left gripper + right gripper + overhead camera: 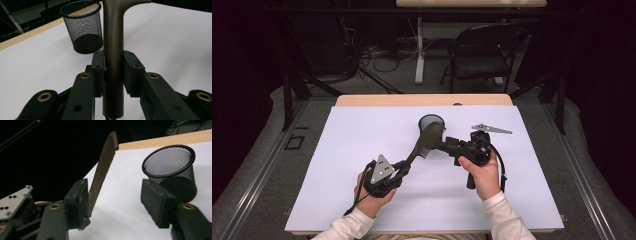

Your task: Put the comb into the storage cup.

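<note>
One brown comb [424,143] at mid-frame of the high view, slanting from lower left up to upper right: a slim round handle widening into a flat toothed blade. Matte, dull brown in the left gripper view [113,50], rising straight up the centre and flaring at the top edge of the frame. Fine close-set teeth along one edge in the right gripper view [103,167], with a rounded tip at the upper middle of the frame.

Clamped on the handle, both jaws of the left gripper [399,170], pads pressed against either side of the shaft [113,72]. Spread wide apart, the jaws of the right gripper [115,202], with the comb's blade just beside the left-hand jaw; touching or merely close, cannot tell. Seen from the high view, right gripper [446,145] at centre right, pointing left toward the blade.

Just behind the comb's upper end, a black mesh cup [432,121], upright; upper left of the left gripper view [82,27], right side of the right gripper view [171,167].

Underneath, a white sheet [362,150] over a wooden table [422,100], its pale edge along the far side. Beyond, at the top of the high view, a dark room with a folding chair [484,50], a table leg, and cables on the grey floor [384,62].
</note>
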A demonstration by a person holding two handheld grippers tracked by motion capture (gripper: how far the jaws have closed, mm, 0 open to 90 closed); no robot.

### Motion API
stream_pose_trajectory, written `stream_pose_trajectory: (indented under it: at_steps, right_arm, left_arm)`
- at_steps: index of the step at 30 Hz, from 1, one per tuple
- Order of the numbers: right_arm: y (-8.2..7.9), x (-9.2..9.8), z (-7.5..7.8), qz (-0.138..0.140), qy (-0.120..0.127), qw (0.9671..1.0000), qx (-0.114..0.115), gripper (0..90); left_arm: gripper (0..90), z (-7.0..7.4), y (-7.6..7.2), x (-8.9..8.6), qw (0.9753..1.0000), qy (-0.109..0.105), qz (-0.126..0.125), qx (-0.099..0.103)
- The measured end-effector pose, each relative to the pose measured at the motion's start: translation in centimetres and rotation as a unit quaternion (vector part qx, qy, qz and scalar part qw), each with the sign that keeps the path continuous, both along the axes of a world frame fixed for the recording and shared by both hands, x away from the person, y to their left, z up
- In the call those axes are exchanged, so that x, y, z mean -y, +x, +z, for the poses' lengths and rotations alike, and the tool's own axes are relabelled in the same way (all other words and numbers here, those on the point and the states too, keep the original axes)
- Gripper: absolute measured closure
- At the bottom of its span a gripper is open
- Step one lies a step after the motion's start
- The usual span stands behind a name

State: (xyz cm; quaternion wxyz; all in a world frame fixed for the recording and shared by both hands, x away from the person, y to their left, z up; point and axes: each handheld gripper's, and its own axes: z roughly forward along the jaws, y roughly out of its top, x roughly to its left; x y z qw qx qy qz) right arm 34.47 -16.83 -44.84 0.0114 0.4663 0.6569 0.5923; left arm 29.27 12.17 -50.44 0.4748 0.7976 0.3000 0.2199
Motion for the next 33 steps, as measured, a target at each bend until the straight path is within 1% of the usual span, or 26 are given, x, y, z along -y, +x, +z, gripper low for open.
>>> stream_pose_trajectory:
  at_steps: [5, 7, 10, 13, 16, 23, 24, 28, 30, 32, 33]
  right_arm:
    - [0.0, 0.0, -0.1, 0.002, 0.003, 1.0, -0.003, 43.0]
    - [0.1, 0.0, -0.1, 0.004, 0.008, 0.9999, -0.005, 44.9]
    - [0.1, 0.1, -0.1, 0.002, 0.01, 0.9999, -0.006, 46.7]
    - [0.2, 0.3, -0.2, 0.0, 0.012, 0.9999, -0.011, 48.8]
    - [0.2, 0.4, -0.2, -0.002, 0.013, 0.9999, -0.011, 49.7]
    - [0.4, 0.7, -0.5, -0.004, 0.022, 0.9995, -0.021, 54.6]
    - [0.5, 0.7, -0.6, -0.003, 0.026, 0.9994, -0.025, 56.0]
    - [0.5, 0.7, -0.6, 0.0, 0.03, 0.9992, -0.027, 58.1]
    - [0.6, 0.8, -0.6, 0.002, 0.037, 0.9988, -0.031, 60.6]
    - [0.6, 0.8, -0.7, 0.004, 0.038, 0.9988, -0.032, 61.6]
    - [0.5, 0.8, -0.7, 0.004, 0.038, 0.9986, -0.036, 63.1]
  left_arm:
    - [72.6, -0.1, -0.1, 0.2, 1.0, 0.003, -0.003, -0.002]
    - [72.6, -0.1, -0.2, 0.3, 1.0, 0.005, -0.004, -0.002]
    - [72.6, -0.1, -0.2, 0.4, 1.0, 0.006, -0.007, -0.003]
    - [72.6, -0.2, -0.3, 0.6, 0.9998, 0.013, -0.012, -0.003]
    - [72.6, -0.3, -0.4, 0.7, 0.9997, 0.016, -0.016, -0.003]
    - [72.6, -0.5, -0.6, 1.1, 0.9995, 0.021, -0.023, -0.002]
    - [72.6, -0.5, -0.7, 1.2, 0.9995, 0.021, -0.025, -0.002]
    - [72.5, -0.6, -0.8, 1.3, 0.9994, 0.022, -0.027, -0.003]
    - [72.6, -0.6, -0.8, 1.4, 0.9993, 0.024, -0.028, -0.003]
    - [72.6, -0.6, -0.9, 1.5, 0.9993, 0.025, -0.03, -0.002]
    - [72.6, -0.6, -0.9, 1.5, 0.9992, 0.026, -0.031, -0.002]
